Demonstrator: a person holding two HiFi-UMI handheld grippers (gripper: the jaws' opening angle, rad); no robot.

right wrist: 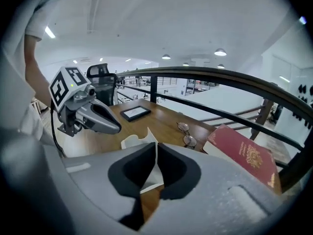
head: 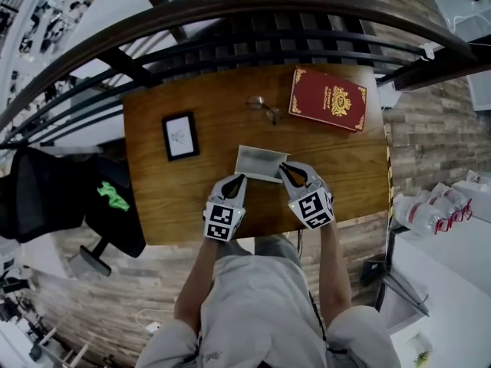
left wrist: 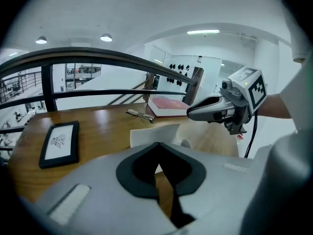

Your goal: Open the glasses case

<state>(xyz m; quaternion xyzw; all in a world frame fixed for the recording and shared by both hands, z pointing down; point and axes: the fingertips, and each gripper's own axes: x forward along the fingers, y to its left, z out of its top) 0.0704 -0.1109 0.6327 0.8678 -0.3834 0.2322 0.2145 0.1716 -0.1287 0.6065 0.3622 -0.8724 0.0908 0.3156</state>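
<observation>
Glasses case (head: 259, 162) sits at the near middle of the desk (head: 192, 198), right in front of both grippers. Its long side runs left to right, a bit slanted, so one end is by each gripper.

The right gripper (head: 285, 167) is at the near right end. Its jaws are pinched tight on a thin white flap (right wrist: 148, 140) of the case, and the flap stands up between them.

The left gripper (head: 240, 178) is at the near left corner. Its jaws are closed too, tip to tip, and I see nothing clearly between them. I cannot tell if it touches the case or is just beside it.

Both grippers point away from the person and slant down to the desk, side by side. The person's arms (head: 331, 271) are bent in close to the body.

The right gripper has the grip, so I think it is the one to pull the flap up and back, while the left keeps the other end down. The case looks partly open to me.

Glasses (head: 265, 108), a red book (head: 328, 99) and a small picture frame (head: 180, 136) lie farther off, well apart from the case.
</observation>
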